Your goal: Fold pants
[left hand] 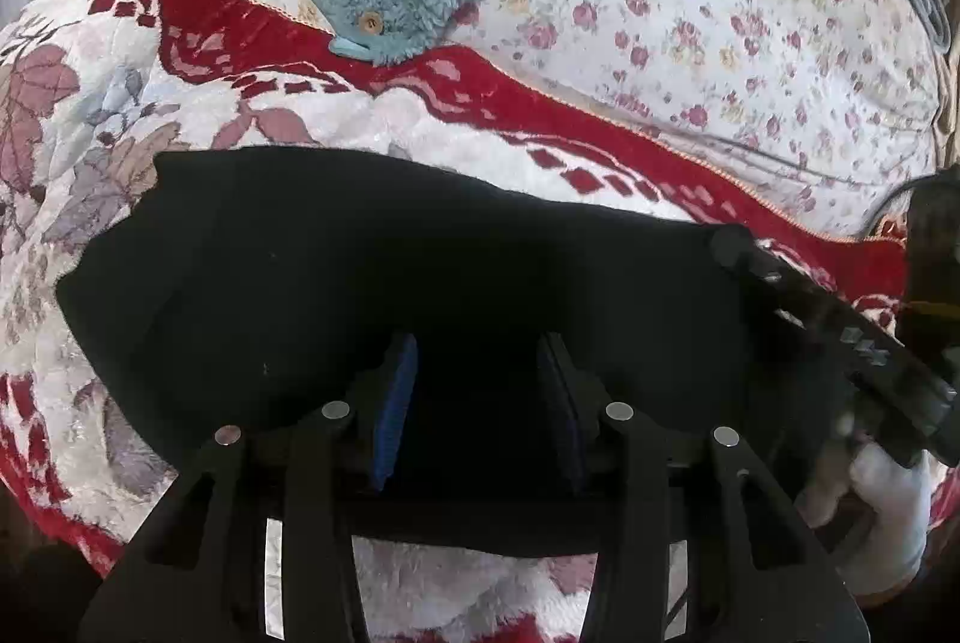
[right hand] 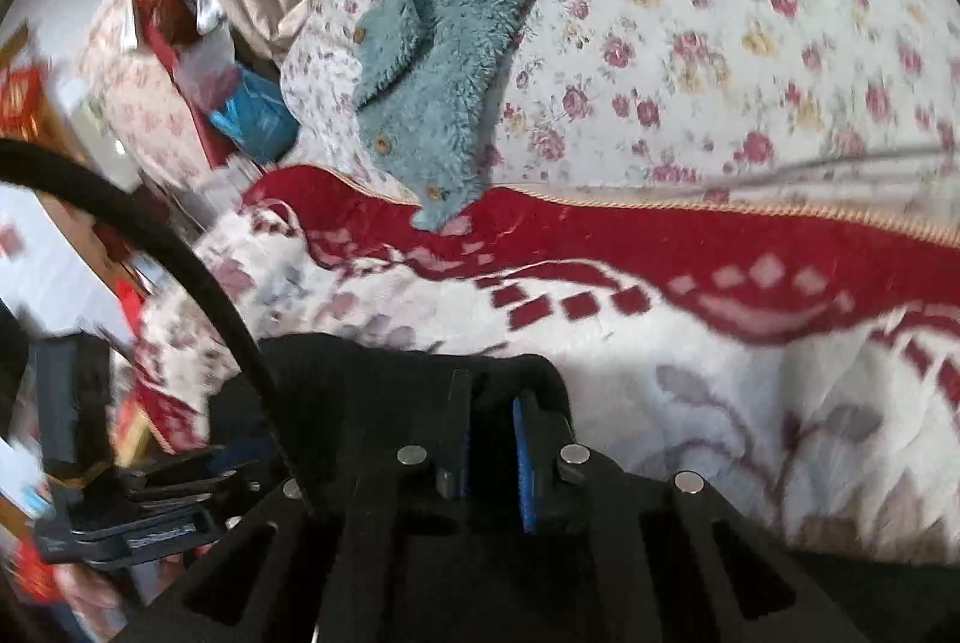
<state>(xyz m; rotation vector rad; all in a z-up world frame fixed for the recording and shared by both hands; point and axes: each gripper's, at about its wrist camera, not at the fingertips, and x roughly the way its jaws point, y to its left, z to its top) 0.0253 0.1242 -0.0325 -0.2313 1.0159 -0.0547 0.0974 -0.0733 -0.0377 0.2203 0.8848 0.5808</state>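
Pants [left hand: 336, 271] black, on red-white blanket [left hand: 420, 127]; left tongs [left hand: 477, 391] and right tongs [right hand: 489, 421] both clamping fabric.

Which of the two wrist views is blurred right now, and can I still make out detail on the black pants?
Left wrist view: sharp, with fisheye bending at the edges; black pants read as a flat dark mass. Right wrist view: motion-smeared, worst at the left edge; pants show no detail.

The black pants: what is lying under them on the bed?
Under the black pants lies a red and white blanket, which shows all around them. The part of it beneath the cloth is covered, so anything there cannot be seen.
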